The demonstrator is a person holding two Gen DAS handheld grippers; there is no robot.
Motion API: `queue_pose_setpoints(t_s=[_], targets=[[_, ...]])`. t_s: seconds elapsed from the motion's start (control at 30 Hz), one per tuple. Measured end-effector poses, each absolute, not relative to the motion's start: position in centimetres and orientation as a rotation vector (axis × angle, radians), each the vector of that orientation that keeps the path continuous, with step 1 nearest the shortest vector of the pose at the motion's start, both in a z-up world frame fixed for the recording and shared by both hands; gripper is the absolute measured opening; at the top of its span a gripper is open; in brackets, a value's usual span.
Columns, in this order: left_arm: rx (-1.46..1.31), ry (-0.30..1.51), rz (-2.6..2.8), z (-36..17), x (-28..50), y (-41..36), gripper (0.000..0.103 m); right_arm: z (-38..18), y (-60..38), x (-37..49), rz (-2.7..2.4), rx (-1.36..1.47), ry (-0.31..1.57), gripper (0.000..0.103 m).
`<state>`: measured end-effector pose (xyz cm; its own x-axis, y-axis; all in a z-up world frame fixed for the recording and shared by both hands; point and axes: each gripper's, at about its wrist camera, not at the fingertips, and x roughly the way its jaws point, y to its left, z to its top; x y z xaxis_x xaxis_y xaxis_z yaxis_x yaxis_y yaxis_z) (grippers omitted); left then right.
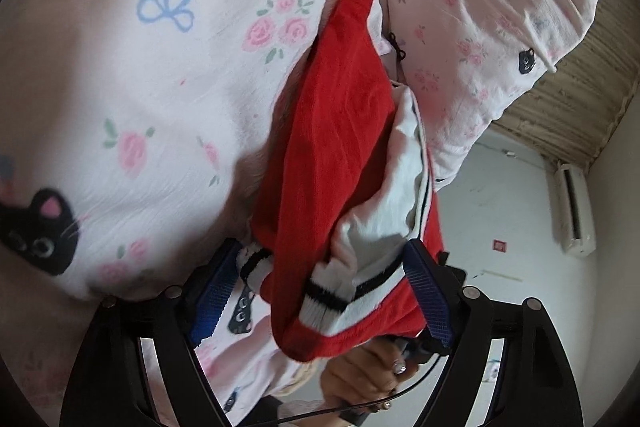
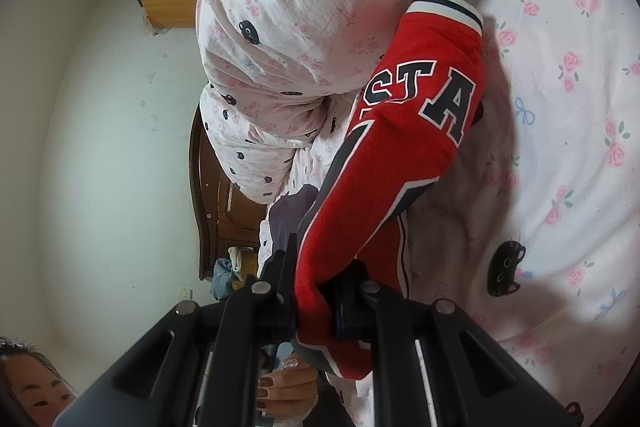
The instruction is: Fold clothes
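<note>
One red garment [image 1: 340,155] is seen, a thick knitted piece with a white lining, ribbed white cuffs striped in black, and large dark block letters edged in white on its outer face. It is held up above a bed sheet [image 1: 132,75] of soft crinkled cotton, pale pink and printed with roses, blue bows and black cat faces.

Two tools are in view. The left tool [image 1: 320,291] is pinched on the garment, its blue ribbed pads [image 1: 428,295] pressed against the bunched striped hem, and the cloth rises away ahead of it. The right tool [image 2: 316,291] is pressed together on a red fold of the same garment [image 2: 384,163], which stretches forward and upward from its tips to a striped cuff. Beyond and to the left of the right tool a bundled quilt [image 2: 272,39] of the same print is piled.
</note>
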<state>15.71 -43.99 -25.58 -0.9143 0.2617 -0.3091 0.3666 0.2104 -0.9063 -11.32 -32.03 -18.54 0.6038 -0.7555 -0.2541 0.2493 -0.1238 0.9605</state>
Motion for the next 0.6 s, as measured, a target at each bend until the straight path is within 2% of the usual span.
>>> queue_pose_setpoints(t_s=[0.07, 0.1, 0.13, 0.4, 0.6], targets=[[0.627, 2.354, -1.846, -25.2, 15.6, -43.9, 0.065, -18.5, -31.8, -11.5, -0.913, 1.452, -0.460, 0.013], [0.641, 2.338, -1.857, -25.1, 15.6, -43.9, 0.055, -18.5, -31.7, -11.6, -0.914, 1.450, -0.463, 0.013], [0.655, 2.326, -1.869, -24.9, 15.5, -43.8, 0.049, -18.5, -31.6, -11.7, -0.916, 1.449, -0.465, 0.013], [0.656, 2.246, -1.946, -22.6, 15.9, -43.8, 0.022, -18.2, -31.1, -12.2, -0.930, 1.440, -0.462, 0.013], [0.639, 2.163, -2.014, -20.2, 16.5, -43.9, 0.022, -16.4, -30.7, -11.4, -0.965, 1.399, -0.424, 0.011]])
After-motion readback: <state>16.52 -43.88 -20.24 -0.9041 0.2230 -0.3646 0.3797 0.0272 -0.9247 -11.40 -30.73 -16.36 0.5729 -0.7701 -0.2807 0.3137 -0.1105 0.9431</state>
